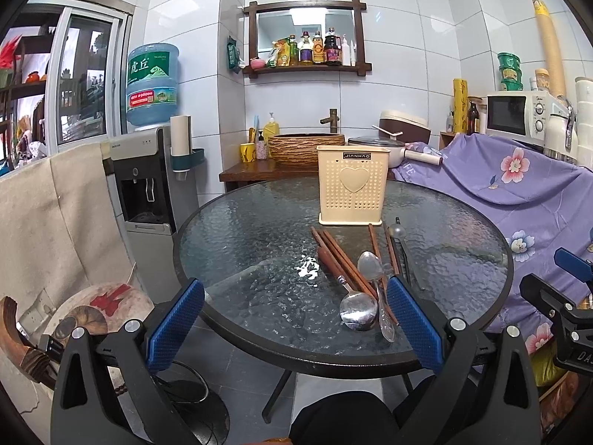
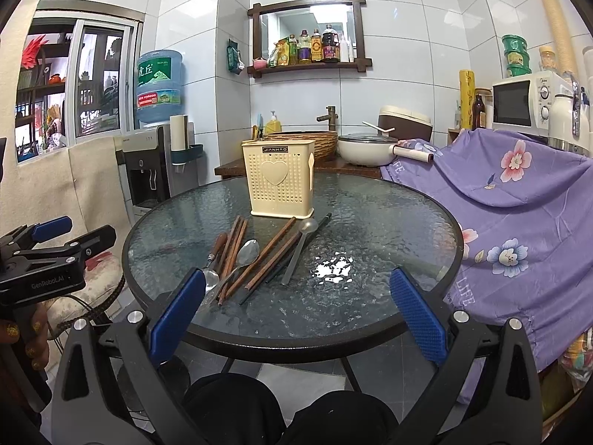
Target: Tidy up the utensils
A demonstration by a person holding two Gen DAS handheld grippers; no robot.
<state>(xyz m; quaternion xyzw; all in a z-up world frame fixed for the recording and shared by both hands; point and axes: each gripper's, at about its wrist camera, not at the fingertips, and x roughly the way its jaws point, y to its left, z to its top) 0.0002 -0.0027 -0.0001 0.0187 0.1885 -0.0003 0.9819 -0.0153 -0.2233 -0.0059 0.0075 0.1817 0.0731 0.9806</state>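
Note:
A cream perforated utensil holder (image 1: 352,185) (image 2: 278,184) stands upright at the far side of the round glass table (image 1: 259,222) (image 2: 389,222). In front of it lies a loose pile: several wooden chopsticks (image 1: 343,256) (image 2: 267,256), metal spoons (image 1: 358,311) (image 2: 247,252) and a dark chopstick (image 2: 296,256). My left gripper (image 1: 296,319) is open above the table's near edge, its right finger beside the spoons. My right gripper (image 2: 296,311) is open too, with the pile by its left finger. Neither holds anything.
A purple floral cloth (image 1: 519,193) (image 2: 519,200) covers furniture to the right of the table. A water dispenser (image 1: 148,170) stands at the left, a counter with a basin (image 1: 305,146) behind. The person's knees (image 2: 289,408) are under the table's near edge.

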